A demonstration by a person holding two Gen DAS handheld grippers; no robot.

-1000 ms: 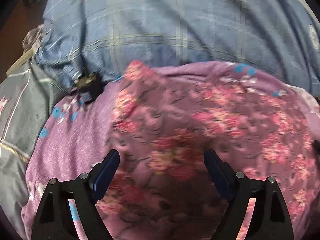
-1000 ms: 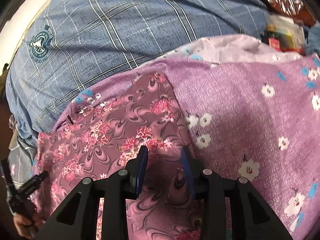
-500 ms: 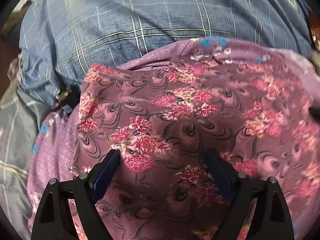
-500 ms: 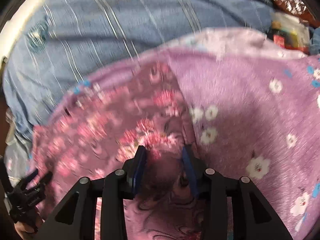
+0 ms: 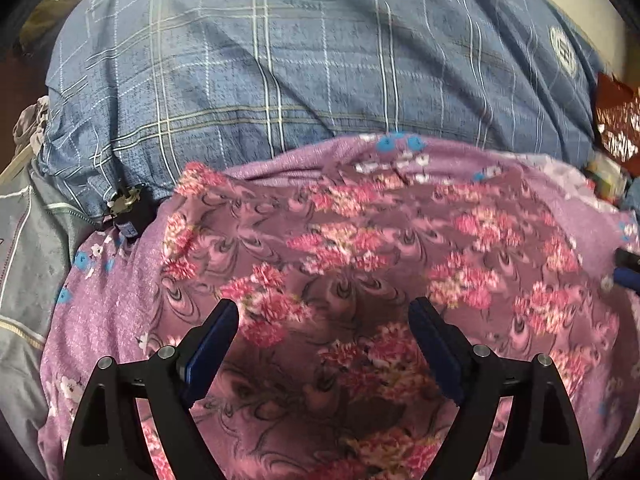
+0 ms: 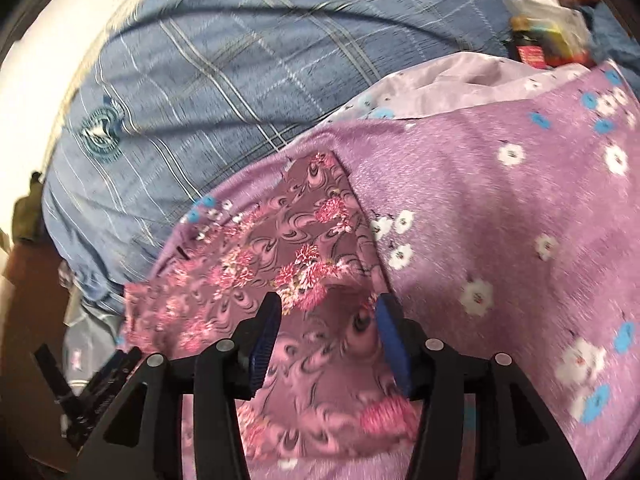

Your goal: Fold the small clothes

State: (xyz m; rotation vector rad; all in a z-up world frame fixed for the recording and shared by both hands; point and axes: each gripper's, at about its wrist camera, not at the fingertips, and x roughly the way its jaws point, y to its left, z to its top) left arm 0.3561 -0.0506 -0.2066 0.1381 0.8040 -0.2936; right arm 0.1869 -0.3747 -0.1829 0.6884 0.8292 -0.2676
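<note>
Left tool [image 5: 323,322]: fingers wide apart, nothing between the pads; hangs over the near part of the floral cloth. Contact w/ fabric can't be told.
Right tool [image 6: 327,314]: fingers partly apart, gap narrower than the left's; floral cloth shows in the gap below, pads not closed on it. Whether tips touch the fabric: can't tell.
Floral cloth [image 5: 360,248]: small dark-mauve piece w/ pink flower clusters + swirl print. Lies spread on the purple sheet, roughly flat, a few soft creases. In right view [image 6: 288,264] its right edge runs diagonally from far corner down to the right tool; far corner points at the blue blanket.
Purple sheet [image 6: 500,220]: lilac, white + blue blossoms; under the floral cloth, extends well to the right in right view. Paler underside turned up at far edge. Left view shows it [image 5: 108,304] as a strip left of the cloth.
Blue blanket [image 5: 280,80]: plaid, round crest emblems; bulges behind both fabrics, purple sheet's far edge lies against it.
Grey cloth [image 5: 24,264]: left edge of left view, beside purple sheet.
Small dark item [image 5: 128,208]: at the seam where blanket meets purple sheet, left of the floral cloth; kind unclear.
Packets [image 6: 548,44]: coloured wrappers far right, beyond the purple sheet; blurred.
Other tool: left one visible low-left in right view [image 6: 96,384], beside floral cloth's left end.
</note>
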